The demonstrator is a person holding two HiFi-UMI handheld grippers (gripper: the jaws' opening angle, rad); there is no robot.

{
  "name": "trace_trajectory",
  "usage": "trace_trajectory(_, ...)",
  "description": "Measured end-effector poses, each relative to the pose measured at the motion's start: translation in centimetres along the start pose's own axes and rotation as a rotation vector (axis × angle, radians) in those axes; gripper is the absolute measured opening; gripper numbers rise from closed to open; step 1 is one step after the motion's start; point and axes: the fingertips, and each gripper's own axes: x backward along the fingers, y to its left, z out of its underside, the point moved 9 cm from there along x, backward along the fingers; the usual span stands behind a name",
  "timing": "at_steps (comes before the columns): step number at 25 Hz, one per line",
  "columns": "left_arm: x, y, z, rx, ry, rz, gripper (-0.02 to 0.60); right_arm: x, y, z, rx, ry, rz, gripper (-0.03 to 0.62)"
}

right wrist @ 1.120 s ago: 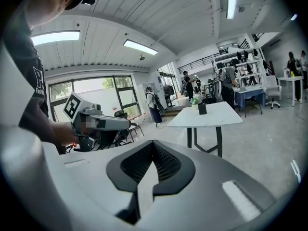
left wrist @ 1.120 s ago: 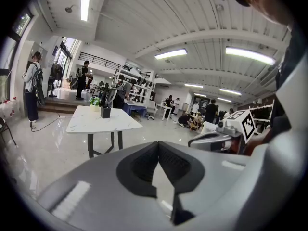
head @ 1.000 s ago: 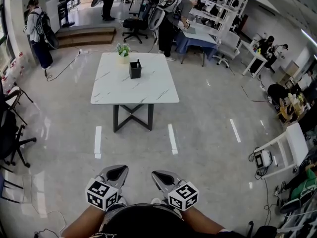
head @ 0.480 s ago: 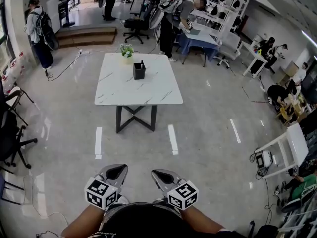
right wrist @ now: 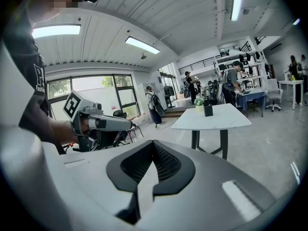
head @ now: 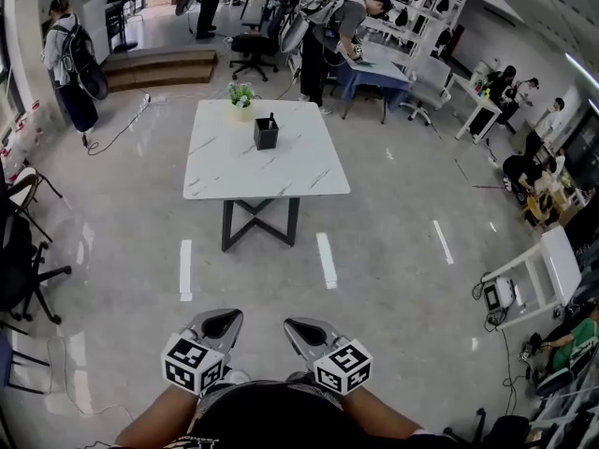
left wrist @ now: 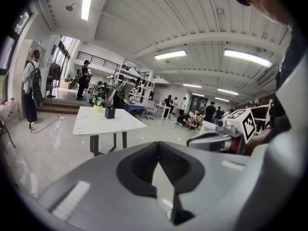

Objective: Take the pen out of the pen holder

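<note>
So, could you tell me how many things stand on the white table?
2: a black pen holder toward the table's far side, and a small potted plant just beyond it. Smaller things might not show.

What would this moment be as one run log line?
stage: before reach | left claw: shut, empty | right claw: shut, empty | pen: in pen holder | holder: on table, far ahead

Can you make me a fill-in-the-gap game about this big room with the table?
The black pen holder stands on the white ___.
Next to it sits a small potted ___.
The left gripper and right gripper both have their jaws ___.
Missing words: table; plant; shut.
</note>
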Motion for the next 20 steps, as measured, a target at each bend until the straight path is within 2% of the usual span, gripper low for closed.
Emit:
trace_trajectory(12,2.3,2.7,1.4,-0.012,0.018,0.026,0.057,-1.9,3.3,0.7,-0.007,0.015,0.031,0.000)
trace_trajectory(20,1.5,3.6,1.5,0.001,0.022,0.054,0.057,-3.0,2.8,0.8,-0.019,0.027,0.047,0.000)
